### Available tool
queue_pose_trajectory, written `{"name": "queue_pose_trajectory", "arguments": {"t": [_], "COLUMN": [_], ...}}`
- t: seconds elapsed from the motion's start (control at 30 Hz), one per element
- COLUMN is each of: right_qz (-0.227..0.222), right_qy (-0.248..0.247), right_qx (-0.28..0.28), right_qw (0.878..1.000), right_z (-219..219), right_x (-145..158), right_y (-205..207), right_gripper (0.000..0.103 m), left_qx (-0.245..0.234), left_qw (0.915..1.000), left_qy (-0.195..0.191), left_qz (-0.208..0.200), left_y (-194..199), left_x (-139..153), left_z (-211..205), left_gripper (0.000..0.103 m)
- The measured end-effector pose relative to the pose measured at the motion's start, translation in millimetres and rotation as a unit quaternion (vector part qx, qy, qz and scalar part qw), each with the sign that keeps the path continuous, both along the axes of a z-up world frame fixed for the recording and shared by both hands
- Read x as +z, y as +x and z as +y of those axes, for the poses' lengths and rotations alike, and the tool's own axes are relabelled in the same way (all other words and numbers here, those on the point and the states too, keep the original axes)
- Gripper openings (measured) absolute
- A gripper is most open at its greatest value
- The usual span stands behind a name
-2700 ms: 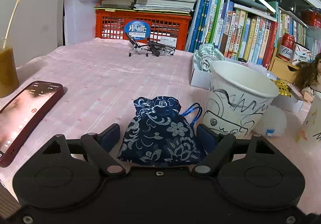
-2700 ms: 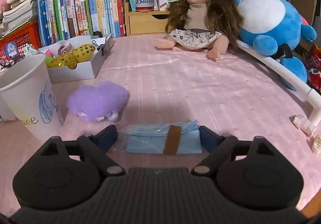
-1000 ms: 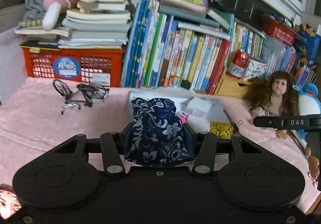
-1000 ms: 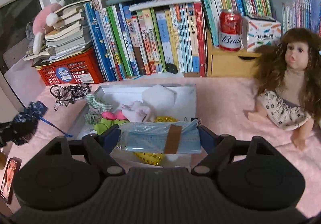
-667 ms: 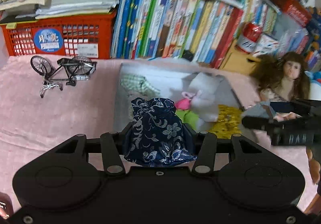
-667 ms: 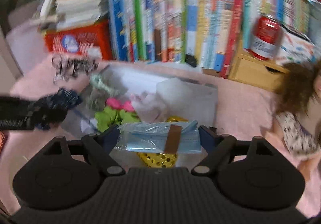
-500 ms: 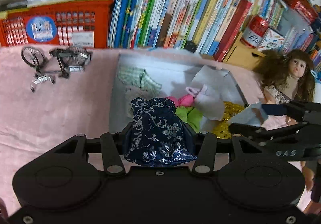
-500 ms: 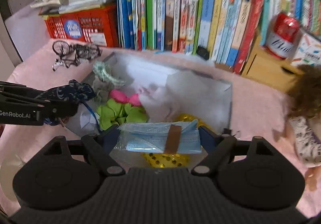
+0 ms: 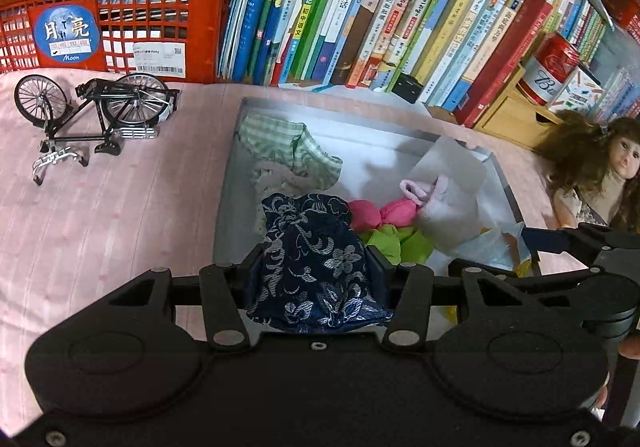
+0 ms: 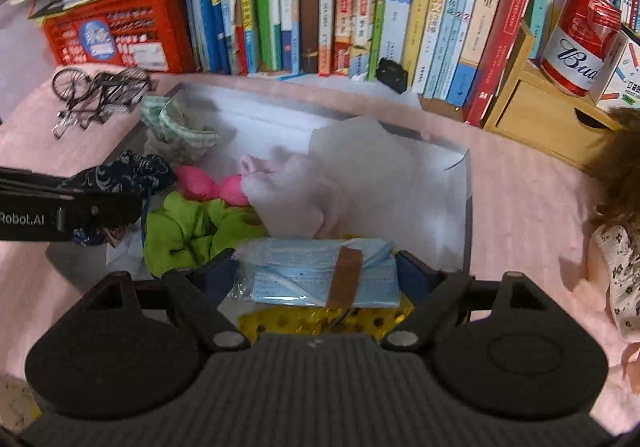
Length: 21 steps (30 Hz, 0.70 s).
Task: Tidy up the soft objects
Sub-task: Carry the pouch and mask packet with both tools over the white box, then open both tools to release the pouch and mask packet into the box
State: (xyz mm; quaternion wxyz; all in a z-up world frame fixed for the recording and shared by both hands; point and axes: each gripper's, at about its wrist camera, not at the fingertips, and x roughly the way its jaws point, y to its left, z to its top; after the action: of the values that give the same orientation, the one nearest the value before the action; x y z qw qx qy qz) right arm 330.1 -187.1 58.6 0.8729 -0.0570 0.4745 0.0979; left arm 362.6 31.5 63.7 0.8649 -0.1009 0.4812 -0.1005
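Observation:
My left gripper (image 9: 316, 267) is shut on a dark blue floral drawstring pouch (image 9: 312, 263) and holds it over the near left part of a white box (image 9: 232, 183). The pouch also shows in the right wrist view (image 10: 128, 175). My right gripper (image 10: 320, 271) is shut on a pack of light blue face masks (image 10: 320, 279) bound by a brown band, above the box's near right part (image 10: 466, 207). The box holds a green checked cloth (image 9: 280, 143), pink and green soft pieces (image 9: 380, 223), a pale plush (image 10: 352, 179) and a gold spotted item (image 10: 320, 319).
A row of books (image 9: 380, 7) and a red crate (image 9: 120, 27) stand behind the box. A model bicycle (image 9: 92, 107) stands to its left. A doll (image 9: 600, 167) lies to the right, by a wooden drawer unit (image 10: 552, 115) with a red can (image 10: 580, 43).
Both grippers lifted their items off the pink cloth and carried them to the box. In the last half second both have moved closer over it.

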Motion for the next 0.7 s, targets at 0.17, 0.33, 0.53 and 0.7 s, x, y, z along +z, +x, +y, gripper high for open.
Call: {"name": "queue_pose_trajectory", "arguments": {"t": [0.17,0.33,0.53,0.7], "right_qz": [-0.003,-0.003,-0.010,-0.029], "right_qy": [0.015,0.029,0.035,0.044], "right_qx": [-0.023,-0.020,-0.020,-0.013], "right_qw": [1.000,0.999,0.999,0.999], "right_z": [-5.4,-7.5,-11.9,-14.7], "right_x": [-4.5,-4.0,7.5,24.1], "right_y": [12.2,7.6,-5.8,-24.0], "right_gripper": [0.091,0.094,0.095,0.097], "left_qx": [-0.006,-0.010,-0.006,-0.014], "left_qw": [0.9999,0.9994,0.9988,0.9982], "left_qy": [0.012,0.027,0.031,0.034], "left_qz": [-0.007,-0.017,-0.038,-0.048], "left_y": [4.9,-2.4,-19.1,-39.3], "left_x": [-3.0,2.5,21.7,39.0], "left_z": [-8.0,-11.8,-10.1,-12.0], "left_gripper": [0.055,0.069,0.080,0.082]}}
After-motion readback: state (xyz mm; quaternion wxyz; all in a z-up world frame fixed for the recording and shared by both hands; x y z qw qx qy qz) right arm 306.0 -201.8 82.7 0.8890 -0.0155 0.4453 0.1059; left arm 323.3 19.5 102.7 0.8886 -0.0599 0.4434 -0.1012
